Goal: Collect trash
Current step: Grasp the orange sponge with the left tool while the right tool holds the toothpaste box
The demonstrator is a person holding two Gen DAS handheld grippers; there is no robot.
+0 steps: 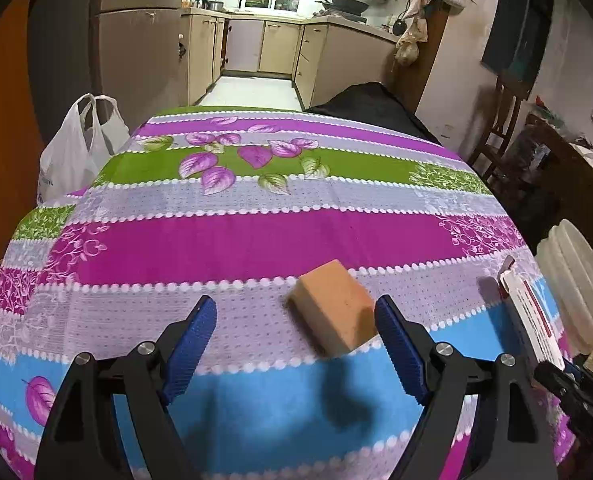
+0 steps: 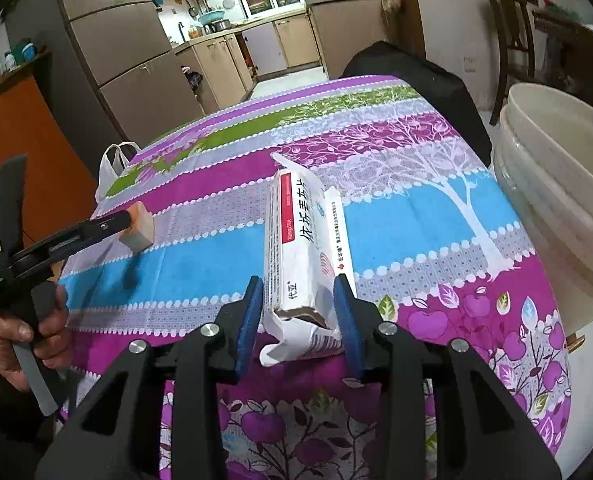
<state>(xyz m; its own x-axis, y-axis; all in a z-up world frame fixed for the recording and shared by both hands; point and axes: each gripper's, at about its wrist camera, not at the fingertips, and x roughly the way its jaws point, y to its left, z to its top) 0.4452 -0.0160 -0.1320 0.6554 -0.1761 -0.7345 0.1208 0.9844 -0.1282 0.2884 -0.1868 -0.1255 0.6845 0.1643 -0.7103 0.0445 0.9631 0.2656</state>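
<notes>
floral tablecloth [image 2: 436, 208], carton [image 2: 304, 240] lengthwise between right tool [image 2: 298, 312]

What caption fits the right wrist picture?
Right gripper closed on a torn medicine box above the floral tablecloth, white bucket alongside.

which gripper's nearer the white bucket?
Right. The right gripper, fingers around the medicine box, sits beside the white bucket. The left gripper is farther off, at the sponge.

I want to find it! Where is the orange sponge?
The orange sponge lies on the tablecloth against the left gripper's right finger.
</notes>
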